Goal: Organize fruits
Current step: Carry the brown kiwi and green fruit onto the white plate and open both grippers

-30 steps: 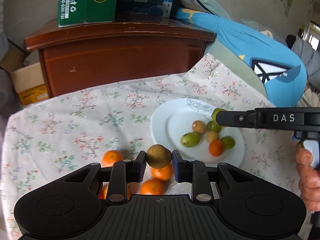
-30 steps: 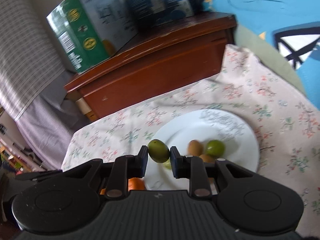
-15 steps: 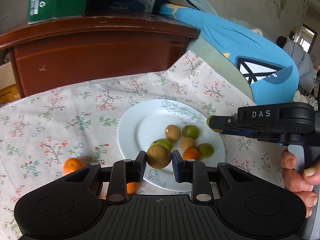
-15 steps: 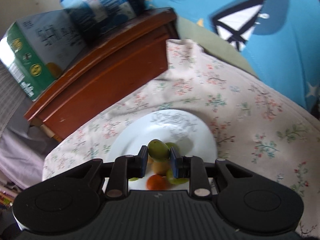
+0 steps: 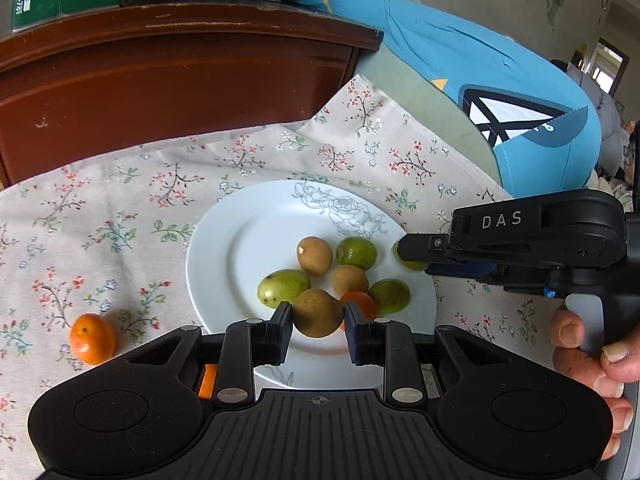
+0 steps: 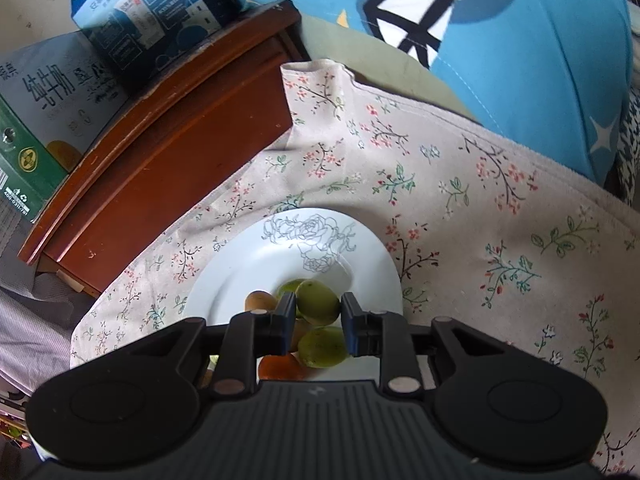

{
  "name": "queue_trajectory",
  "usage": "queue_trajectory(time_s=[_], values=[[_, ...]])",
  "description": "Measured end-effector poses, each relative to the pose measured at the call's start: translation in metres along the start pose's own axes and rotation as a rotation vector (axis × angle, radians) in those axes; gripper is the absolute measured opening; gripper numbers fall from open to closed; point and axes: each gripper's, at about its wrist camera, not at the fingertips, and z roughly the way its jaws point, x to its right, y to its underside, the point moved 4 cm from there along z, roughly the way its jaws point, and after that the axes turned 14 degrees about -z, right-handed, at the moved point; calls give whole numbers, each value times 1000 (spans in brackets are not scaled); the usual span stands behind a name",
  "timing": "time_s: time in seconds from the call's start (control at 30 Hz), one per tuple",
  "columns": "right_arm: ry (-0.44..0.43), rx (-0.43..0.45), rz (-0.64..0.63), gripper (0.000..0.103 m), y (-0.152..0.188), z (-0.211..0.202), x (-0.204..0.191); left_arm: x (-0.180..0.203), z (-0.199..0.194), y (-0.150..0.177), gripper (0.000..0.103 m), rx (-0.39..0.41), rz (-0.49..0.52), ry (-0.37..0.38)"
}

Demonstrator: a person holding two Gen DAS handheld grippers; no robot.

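A white plate [image 5: 240, 248] on the flowered cloth holds several green and brown fruits and one orange [image 5: 362, 303]. My left gripper [image 5: 317, 316] is shut on a brownish-green fruit [image 5: 316, 310], held over the plate's near edge. My right gripper [image 6: 318, 310] has a green fruit [image 6: 318, 302] between its pads, just above the pile on the plate [image 6: 260, 272]; its jaws are opening, though the pads still touch the fruit. In the left wrist view the right gripper [image 5: 406, 250] reaches in from the right over the plate's rim.
A loose mandarin [image 5: 93, 338] lies on the cloth left of the plate, and another orange [image 5: 207, 380] shows under my left gripper. A wooden cabinet [image 5: 160, 80] with cartons [image 6: 148, 12] stands behind. A blue cushion [image 5: 500, 92] lies at the right. A person's hand [image 5: 588, 352] grips the right handle.
Both grippers have come in lower over the plate, each with its fruit. The right gripper has rolled, and its fruit now hangs just above the pile.
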Motion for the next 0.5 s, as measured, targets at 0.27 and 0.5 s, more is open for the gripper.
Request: queue_trajectory(time_s=[0.27, 0.5], values=[[-11, 19, 14, 28, -2, -1, 0, -4, -9, -12, 55, 61, -53, -11], [-20, 13, -3, 28, -1, 0, -4, -12, -28, -30, 70, 124, -80, -54]])
